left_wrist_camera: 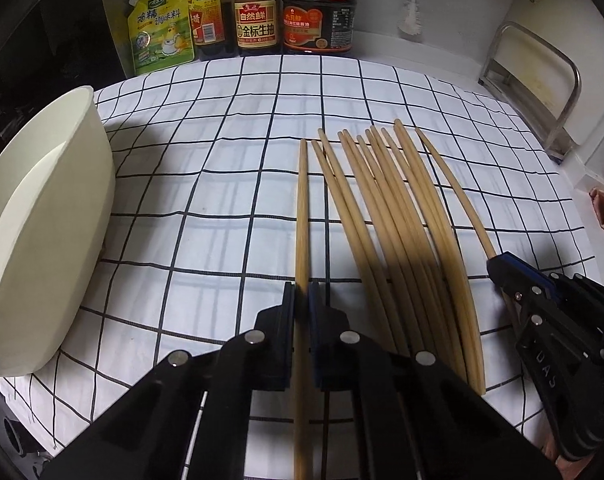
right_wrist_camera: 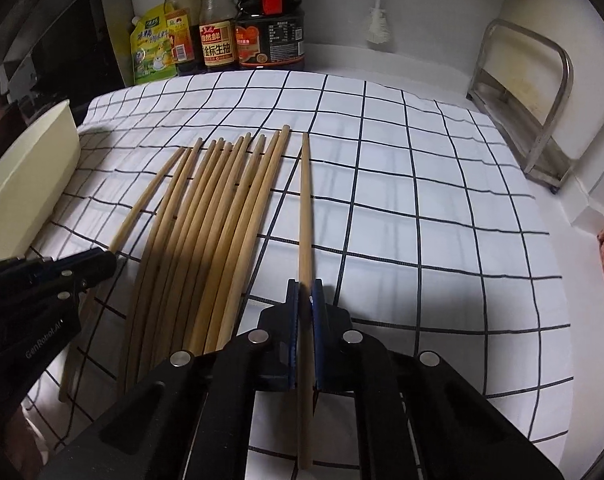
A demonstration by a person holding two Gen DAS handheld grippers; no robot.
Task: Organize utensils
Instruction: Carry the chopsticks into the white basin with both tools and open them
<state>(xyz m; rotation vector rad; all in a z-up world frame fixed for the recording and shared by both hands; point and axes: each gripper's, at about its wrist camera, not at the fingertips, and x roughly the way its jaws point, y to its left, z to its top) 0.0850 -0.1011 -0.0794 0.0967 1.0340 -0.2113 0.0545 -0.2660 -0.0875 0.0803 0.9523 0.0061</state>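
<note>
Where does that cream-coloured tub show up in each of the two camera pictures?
Left wrist view: the cream tub fills the left edge, lying tilted on the checked cloth, large and close.
Right wrist view: the tub is at the left edge too, but only partly in the picture, left of the chopsticks.
Shared landmark: the sauce bottles at the back wall.

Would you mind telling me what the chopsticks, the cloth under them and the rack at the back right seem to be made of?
Chopsticks: pale tan, matt, probably bamboo or wood. Cloth: white fabric with a black grid, since it shows creases. Rack: a grey tube frame with a dull shine, likely steel.
</note>
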